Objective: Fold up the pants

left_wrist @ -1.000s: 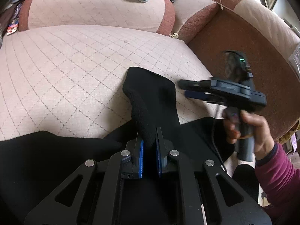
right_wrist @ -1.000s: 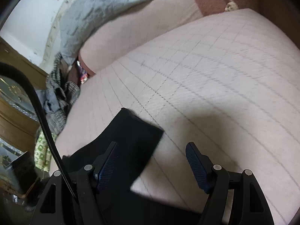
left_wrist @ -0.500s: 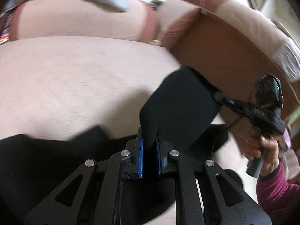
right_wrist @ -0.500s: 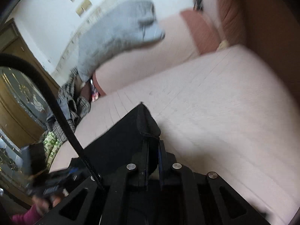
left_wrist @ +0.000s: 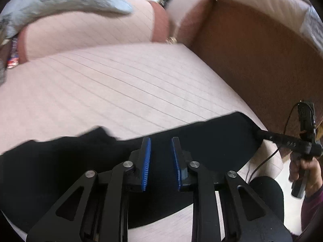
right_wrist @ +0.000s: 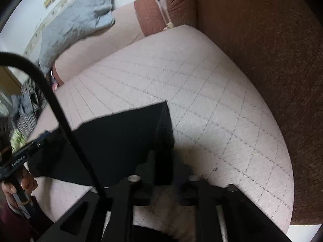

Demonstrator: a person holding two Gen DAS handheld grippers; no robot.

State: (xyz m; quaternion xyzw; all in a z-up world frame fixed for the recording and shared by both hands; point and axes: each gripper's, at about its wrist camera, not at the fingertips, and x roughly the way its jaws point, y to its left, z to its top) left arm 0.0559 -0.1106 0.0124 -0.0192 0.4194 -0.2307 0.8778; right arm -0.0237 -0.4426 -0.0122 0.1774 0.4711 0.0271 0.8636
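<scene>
Left tongs (left_wrist: 160, 161), clamped on the black pants (left_wrist: 212, 139) a second ago, have just released; right tongs (right_wrist: 162, 168) likewise opening. Leg now folded flat on sofa cushion (left_wrist: 121, 84); fold placed.

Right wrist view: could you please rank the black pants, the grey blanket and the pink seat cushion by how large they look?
1. Pink seat cushion
2. Black pants
3. Grey blanket, though it lies farther away, so this may mislead.

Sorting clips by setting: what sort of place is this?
Probably a home living room: black pants lie on a quilted pink sofa seat with a brown backrest, and a grey garment is draped nearby.
</scene>
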